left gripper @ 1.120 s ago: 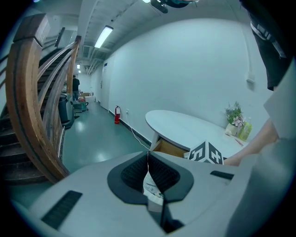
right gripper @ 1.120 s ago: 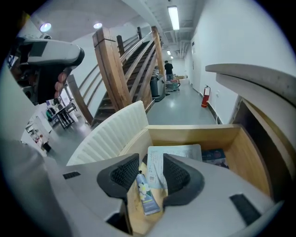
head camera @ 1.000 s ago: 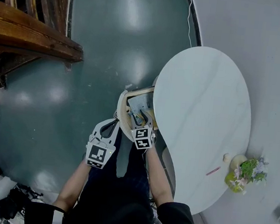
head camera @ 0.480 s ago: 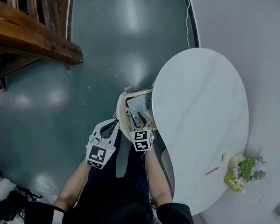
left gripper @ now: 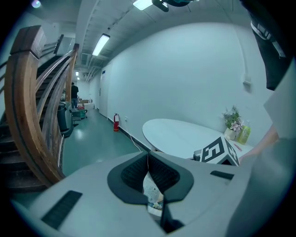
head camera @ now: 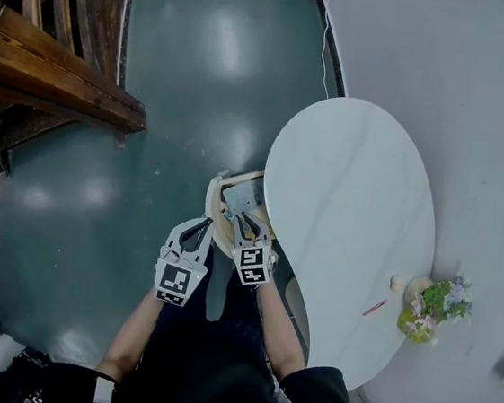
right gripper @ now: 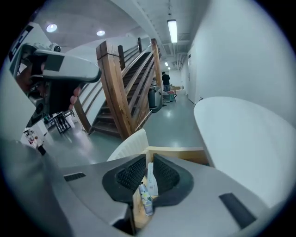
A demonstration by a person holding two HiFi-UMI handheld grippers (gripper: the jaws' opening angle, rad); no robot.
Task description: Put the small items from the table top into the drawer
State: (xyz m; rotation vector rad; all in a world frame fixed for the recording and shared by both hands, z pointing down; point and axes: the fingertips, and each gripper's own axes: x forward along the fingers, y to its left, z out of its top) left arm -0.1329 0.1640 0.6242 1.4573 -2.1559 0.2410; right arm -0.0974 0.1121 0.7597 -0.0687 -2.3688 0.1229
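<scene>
- Head view: the drawer stands open under the near left edge of the white oval tabletop, with things already lying in it.
- Head view: the left gripper hangs just outside the drawer front. The right gripper hangs over the drawer's inside.
- Head view: what looks left to fetch sits at the tabletop's far right end, by the wall: a pink pen, a small cream item and a yellow-green bottle beside a bunch of flowers.
- Head view: these lie well apart from both tongs, off to the right. The right hand is the nearer, so I judge the next reach falls to it. The pen's long axis runs slantwise, one end toward the table's middle and the other toward the wall.
- Left gripper view: the pads meet at their tips, clenched on nothing. Only drawer contents show through the gap lower down.
- Right gripper view: the jaws have just been closing and now stand a narrow slit apart, gripping nothing.
- Right gripper view: through the slit a white packet and a small tube lie on the drawer floor below, the tube lengthwise along the line of the jaws.
</scene>
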